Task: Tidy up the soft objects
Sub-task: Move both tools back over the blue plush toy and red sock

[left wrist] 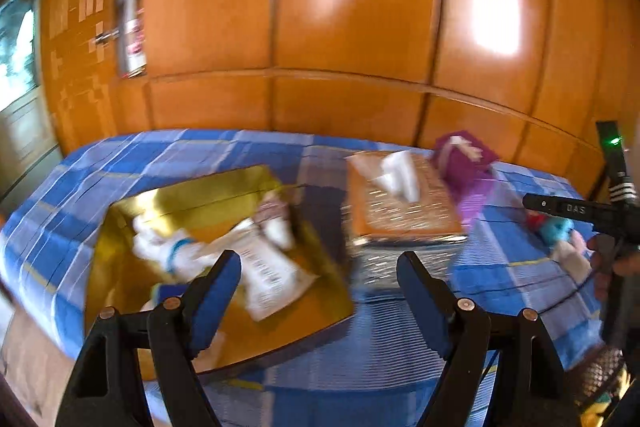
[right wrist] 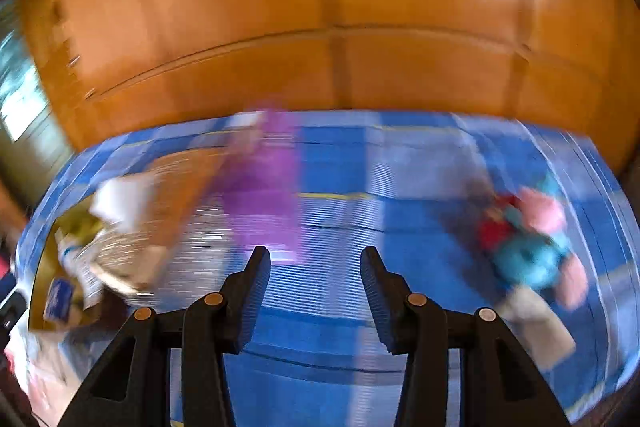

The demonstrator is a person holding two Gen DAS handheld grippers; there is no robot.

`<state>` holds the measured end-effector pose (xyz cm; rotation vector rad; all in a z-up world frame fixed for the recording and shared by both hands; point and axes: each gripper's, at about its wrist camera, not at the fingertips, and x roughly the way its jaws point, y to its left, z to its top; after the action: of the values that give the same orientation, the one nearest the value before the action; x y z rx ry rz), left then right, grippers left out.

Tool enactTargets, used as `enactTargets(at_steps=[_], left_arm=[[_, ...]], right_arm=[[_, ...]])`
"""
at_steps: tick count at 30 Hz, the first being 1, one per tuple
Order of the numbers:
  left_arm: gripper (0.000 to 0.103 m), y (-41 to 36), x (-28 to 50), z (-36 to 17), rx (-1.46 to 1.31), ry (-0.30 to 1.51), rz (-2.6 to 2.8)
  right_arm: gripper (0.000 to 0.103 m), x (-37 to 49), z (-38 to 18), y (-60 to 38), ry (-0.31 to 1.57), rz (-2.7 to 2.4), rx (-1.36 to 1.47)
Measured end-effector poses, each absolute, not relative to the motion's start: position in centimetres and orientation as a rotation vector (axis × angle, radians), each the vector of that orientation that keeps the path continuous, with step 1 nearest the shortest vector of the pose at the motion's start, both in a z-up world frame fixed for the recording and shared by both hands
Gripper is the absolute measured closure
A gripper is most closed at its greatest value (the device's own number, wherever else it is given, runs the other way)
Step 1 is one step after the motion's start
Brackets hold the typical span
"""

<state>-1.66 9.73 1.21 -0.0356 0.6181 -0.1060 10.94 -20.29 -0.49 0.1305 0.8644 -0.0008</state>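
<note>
On the blue checked bedspread (left wrist: 120, 163), from left to right: one gold box (left wrist: 224, 195) holding white soft items, too blurred to count; one tissue box (left wrist: 400, 203); one purple pouch (left wrist: 464, 159); and, at the far right, one cluster of soft toys (left wrist: 560, 231), teal, red and pink, the number not determinable through motion blur.

The left gripper (left wrist: 320, 267) hovers over the gap between the gold box and the tissue box, jaws wide apart, nothing between them. The right gripper (right wrist: 316, 259) hangs over bare bedspread between the pouch (right wrist: 260, 183) and the toys (right wrist: 528, 239), jaws partly apart and empty.

Assessment: the step in hand appears to be a reach for the toys by the right gripper. Recommended: slow the sweep, spread the jaws wider before descent, centre on the bulk of one toy rather than a limb, and close firmly, since plush compresses and may slip. The gold box appears to be the destination.
</note>
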Motion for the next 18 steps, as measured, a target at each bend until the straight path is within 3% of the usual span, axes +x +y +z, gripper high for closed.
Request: enactTargets(at_steps=[6,13,15,16,18], left_arm=[[0.022,4.6,-0.7,2.4,0.044,0.617,-0.277],[0.022,-1.6,0.9,2.1,0.121,0.662,-0.442],[0.022,-3.3,1.0,1.8,0.14,0.673,-0.469],[0.022,-3.7,1.1,1.7,0.143,0.676,-0.475],[0.022,-4.9,1.3,1.2,0.159,0.694,-0.491]], right_arm=[[0.056,8.2,-0.9,-33.5,0.91,-0.249,0.354],[0.055,7.5,-2.3,-42.1,1.019,-0.331,0.427],[0.046,8.5,-3.0,-43.0,1.019,-0.35,0.466],[0.036,8.9,-3.5,-43.2,1.019,-0.36,0.485],[0.032,10.3,-4.5,-43.4,1.026,-0.348,0.526]])
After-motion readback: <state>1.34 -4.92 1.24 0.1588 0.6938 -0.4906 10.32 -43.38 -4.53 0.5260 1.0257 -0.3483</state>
